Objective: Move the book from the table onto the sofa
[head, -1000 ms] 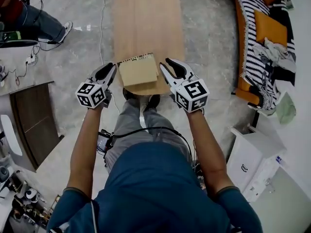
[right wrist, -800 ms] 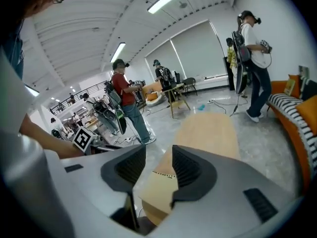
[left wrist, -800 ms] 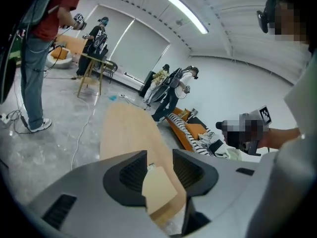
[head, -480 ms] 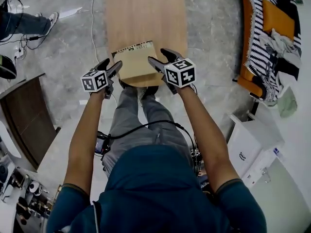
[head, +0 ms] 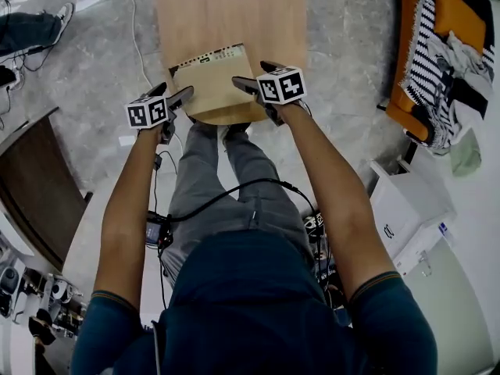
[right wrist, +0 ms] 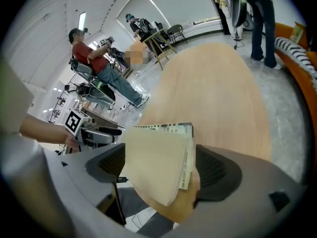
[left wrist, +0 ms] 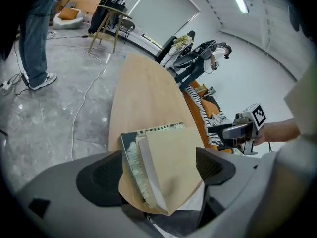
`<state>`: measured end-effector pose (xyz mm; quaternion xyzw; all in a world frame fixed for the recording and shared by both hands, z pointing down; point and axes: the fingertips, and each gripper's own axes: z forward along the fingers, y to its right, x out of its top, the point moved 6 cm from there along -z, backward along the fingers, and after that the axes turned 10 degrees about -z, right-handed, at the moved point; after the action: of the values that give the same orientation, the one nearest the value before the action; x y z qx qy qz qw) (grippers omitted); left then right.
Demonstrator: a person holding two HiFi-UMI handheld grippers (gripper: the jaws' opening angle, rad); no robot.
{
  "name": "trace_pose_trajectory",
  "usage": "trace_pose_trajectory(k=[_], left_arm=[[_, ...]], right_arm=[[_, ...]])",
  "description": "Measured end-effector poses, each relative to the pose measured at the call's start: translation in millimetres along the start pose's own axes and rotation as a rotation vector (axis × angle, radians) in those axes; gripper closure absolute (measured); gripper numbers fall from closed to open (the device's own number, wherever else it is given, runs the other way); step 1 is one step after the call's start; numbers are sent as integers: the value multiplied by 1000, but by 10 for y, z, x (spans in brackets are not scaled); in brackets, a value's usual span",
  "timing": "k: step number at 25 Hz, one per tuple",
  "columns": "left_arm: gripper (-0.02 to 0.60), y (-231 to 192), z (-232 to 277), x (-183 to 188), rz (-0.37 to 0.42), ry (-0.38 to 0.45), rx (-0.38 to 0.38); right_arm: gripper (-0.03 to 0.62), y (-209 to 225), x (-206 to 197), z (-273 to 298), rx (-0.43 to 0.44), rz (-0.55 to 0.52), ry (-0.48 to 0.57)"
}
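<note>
left gripper (left wrist: 161, 175): 2 jaws stood apart, had just been opening | book (left wrist: 173, 152) lay between them, pads off it, on near end of wooden table (left wrist: 143, 93) | right gripper (left wrist: 218, 134) hung just right of book

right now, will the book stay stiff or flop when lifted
Probably floppy: the book shows a thin tan cover and fanned pages. The spiral binding may let it open. It sits at the table edge, so a push might drop it.
</note>
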<state>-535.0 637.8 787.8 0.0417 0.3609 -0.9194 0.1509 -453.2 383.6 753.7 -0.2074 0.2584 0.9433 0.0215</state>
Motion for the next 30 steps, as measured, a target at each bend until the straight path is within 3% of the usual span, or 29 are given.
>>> trace_pose_trajectory(k=[11, 19, 24, 30], left_arm=[[100, -246, 388, -121, -63, -40, -69], [94, -271, 592, -226, -86, -60, -94], [86, -269, 614, -249, -90, -30, -103], [87, -240, 601, -277, -115, -57, -85]], right_arm=[[149, 314, -363, 577, 123, 61, -102], [148, 367, -433, 807, 186, 115, -125], [146, 382, -477, 852, 238, 189, -117], [149, 322, -505, 781, 183, 189, -114]])
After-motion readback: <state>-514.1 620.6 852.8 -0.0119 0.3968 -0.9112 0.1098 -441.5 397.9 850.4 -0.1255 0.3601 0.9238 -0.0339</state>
